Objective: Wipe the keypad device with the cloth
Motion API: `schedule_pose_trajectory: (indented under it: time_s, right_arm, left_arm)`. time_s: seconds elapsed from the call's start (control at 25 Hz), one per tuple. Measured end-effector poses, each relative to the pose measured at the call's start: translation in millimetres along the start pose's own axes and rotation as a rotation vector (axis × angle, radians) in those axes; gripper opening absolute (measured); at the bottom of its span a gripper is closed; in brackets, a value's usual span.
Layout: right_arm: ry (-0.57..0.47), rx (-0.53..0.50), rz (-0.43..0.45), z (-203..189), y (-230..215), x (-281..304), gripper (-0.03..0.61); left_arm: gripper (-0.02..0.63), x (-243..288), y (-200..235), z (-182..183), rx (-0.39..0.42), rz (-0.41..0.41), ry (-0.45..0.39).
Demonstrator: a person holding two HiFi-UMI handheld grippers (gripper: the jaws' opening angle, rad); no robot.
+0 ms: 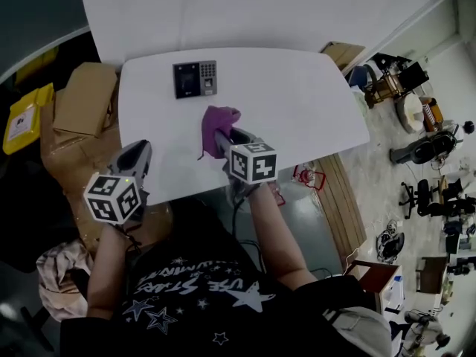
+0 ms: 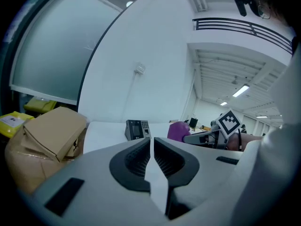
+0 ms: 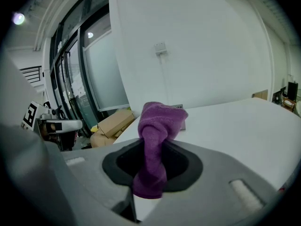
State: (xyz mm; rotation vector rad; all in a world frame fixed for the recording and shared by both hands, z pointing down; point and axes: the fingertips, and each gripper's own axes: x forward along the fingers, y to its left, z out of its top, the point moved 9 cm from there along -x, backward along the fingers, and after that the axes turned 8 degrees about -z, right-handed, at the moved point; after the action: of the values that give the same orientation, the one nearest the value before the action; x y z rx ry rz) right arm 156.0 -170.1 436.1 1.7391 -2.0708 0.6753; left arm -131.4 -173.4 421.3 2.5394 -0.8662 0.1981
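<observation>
The dark keypad device (image 1: 195,78) stands at the far side of the white table (image 1: 312,103). A purple cloth (image 1: 218,125) hangs bunched from my right gripper (image 1: 222,138), which is shut on it near the table's middle, short of the device. In the right gripper view the cloth (image 3: 157,140) fills the jaws and hides most of the device (image 3: 182,108). My left gripper (image 1: 135,158) hovers at the table's front left edge, shut with nothing in it. In its own view the left gripper (image 2: 151,147) points toward the device (image 2: 136,128) and the cloth (image 2: 178,131).
Cardboard boxes (image 1: 83,99) and a yellow packet (image 1: 26,117) lie beside the table's left edge. A white wall (image 1: 245,10) rises just behind the table. A wooden board (image 1: 342,53) and assorted equipment (image 1: 424,125) stand on the floor to the right.
</observation>
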Motion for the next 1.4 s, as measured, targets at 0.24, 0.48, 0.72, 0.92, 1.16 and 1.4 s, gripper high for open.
schedule_pose_trajectory:
  time_s: [0.24,0.48,0.72,0.92,1.16,1.4]
  right_arm:
    - [0.007,0.016,-0.025,-32.0,29.4,-37.6,0.1]
    - [0.054,0.027,-0.057,-59.8,41.5,-65.0,0.1]
    - [0.033,0.035,-0.059,-61.9,42.3,-75.8,0.1]
    - [0.024,0.036,-0.03,-72.5,43.4,-86.2,0.1]
    - [0.029,0.059,-0.025,-97.2,31.5,-125.2,0.1]
    - [0.037,0.079,-0.023,-127.3,21.2,-166.4,0.1]
  left_arm:
    - [0.031,-26.7,-12.3,-16.7,0.013,-0.057,0.024]
    - [0.031,-36.8,-23.8,-31.6,-0.003,-0.107,0.055]
    - [0.031,-37.7,-34.1,-34.9,0.002,-0.123,0.052]
    - [0.031,-38.1,-51.6,-46.2,0.001,-0.126,0.056]
    - [0.031,-47.6,-90.5,-58.7,0.008,-0.118,0.062]
    - [0.031,-63.0,-134.2,-77.5,0.01,-0.106,0.063]
